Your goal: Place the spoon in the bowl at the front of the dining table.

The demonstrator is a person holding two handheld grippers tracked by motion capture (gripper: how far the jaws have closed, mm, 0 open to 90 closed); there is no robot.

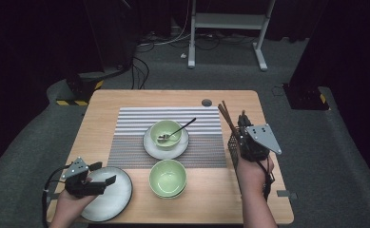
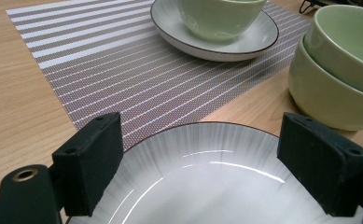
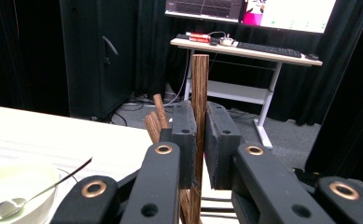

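bowls: three green, one on a saucer holding a spoon
right gripper: fingers pinching one chopstick
left gripper: fingers spread over plate

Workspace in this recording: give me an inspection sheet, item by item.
Surface: wooden table with striped grey placemat.
Job's things: brown wooden chopstick between the right tongs, others in black wire holder.
Clutter: green bowl with spoon on a plate; stacked green bowls; white plate.
Grippers: left tongs open over the white plate.
Cables: on the floor behind.
Surroundings: dark curtains, white desk.
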